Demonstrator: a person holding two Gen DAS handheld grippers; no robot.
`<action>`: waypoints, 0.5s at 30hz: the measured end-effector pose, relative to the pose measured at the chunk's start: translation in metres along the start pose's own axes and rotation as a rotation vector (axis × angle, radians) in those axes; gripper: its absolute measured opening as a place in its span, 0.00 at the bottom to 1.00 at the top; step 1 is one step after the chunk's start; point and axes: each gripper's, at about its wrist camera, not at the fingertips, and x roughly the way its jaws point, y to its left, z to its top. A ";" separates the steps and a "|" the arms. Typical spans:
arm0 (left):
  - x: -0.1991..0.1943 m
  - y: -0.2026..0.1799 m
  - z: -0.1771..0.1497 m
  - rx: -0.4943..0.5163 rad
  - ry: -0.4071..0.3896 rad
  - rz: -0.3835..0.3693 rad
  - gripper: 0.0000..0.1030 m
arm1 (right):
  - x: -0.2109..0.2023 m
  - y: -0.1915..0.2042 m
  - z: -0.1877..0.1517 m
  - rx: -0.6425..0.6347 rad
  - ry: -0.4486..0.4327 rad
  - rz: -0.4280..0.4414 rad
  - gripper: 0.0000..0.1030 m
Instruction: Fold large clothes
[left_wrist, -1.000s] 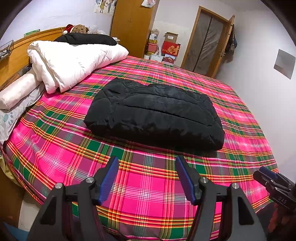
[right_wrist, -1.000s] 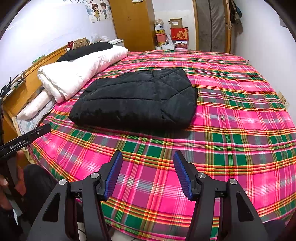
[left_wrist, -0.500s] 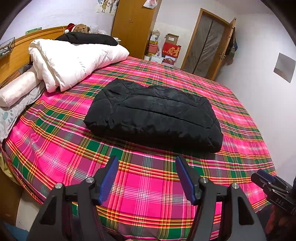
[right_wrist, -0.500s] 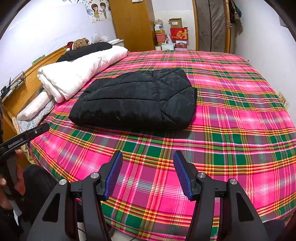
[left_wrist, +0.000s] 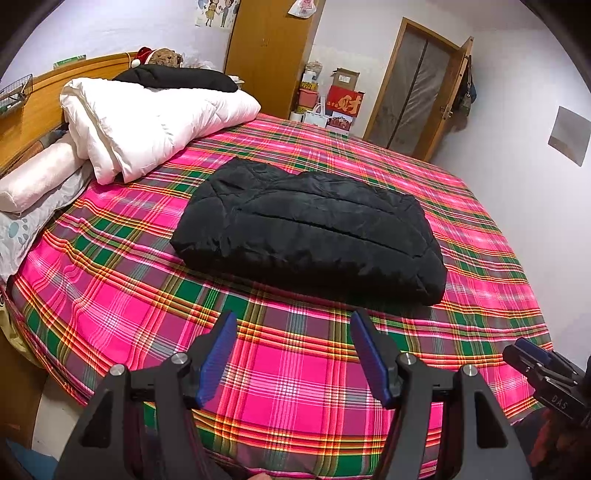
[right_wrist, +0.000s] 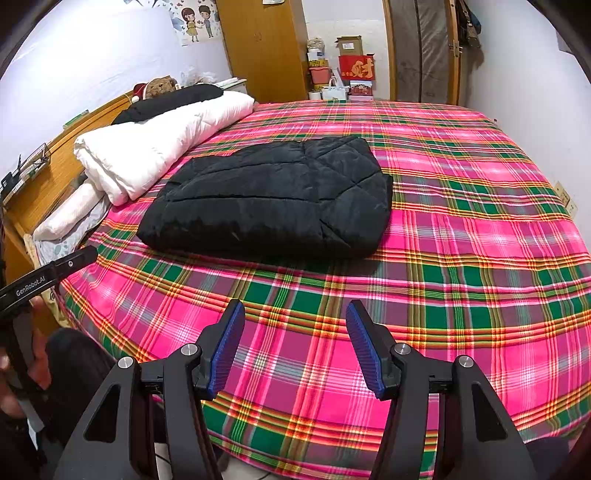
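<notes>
Here's the bed (left_wrist: 122, 325), pink and green plaid from edge to edge, and right in the middle of it lies the black coat (left_wrist: 310, 236), folded into a thick, puffy slab with its quilted seams showing. It lies flat on the plaid, nothing on top of it, nothing gripping it.

Left claw (left_wrist: 293, 354) hangs over the near edge of the bed, jaws spread, blue pads facing each other with only plaid between them. It's near the coat's front edge but not touching it. Over in the lower right corner of that same view, you can just catch the tip of the right claw (left_wrist: 532, 356), also off the coat.

Switch to the right wrist view: right claw (right_wrist: 295, 343), jaws spread too, empty, hovering over the bed's near edge. The coat (right_wrist: 269, 195) lies ahead and a bit to the left, well clear of the pads. At the left border the left claw's (right_wrist: 79, 258) finger pokes in, with a hand (right_wrist: 22, 369) partly seen below it.

Up by the wooden headboard (left_wrist: 40, 96), a white duvet (left_wrist: 147, 118) lies rolled, with another dark garment (left_wrist: 177, 77) laid on top and a teddy bear (left_wrist: 164, 57) peeking behind. Pillows (left_wrist: 37, 181) stack at the left. Beyond the bed, a wardrobe (left_wrist: 269, 51), some boxes (left_wrist: 345, 101), and a door (left_wrist: 417, 92).
</notes>
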 end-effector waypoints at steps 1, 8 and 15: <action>0.000 0.000 0.000 0.002 0.000 0.003 0.64 | 0.000 -0.001 0.000 0.000 0.001 0.001 0.56; -0.001 -0.003 0.000 0.005 0.005 0.004 0.64 | 0.000 -0.001 0.000 0.000 0.001 0.001 0.56; 0.001 -0.005 -0.001 0.009 0.020 0.000 0.64 | 0.000 -0.004 -0.001 0.005 0.002 0.003 0.56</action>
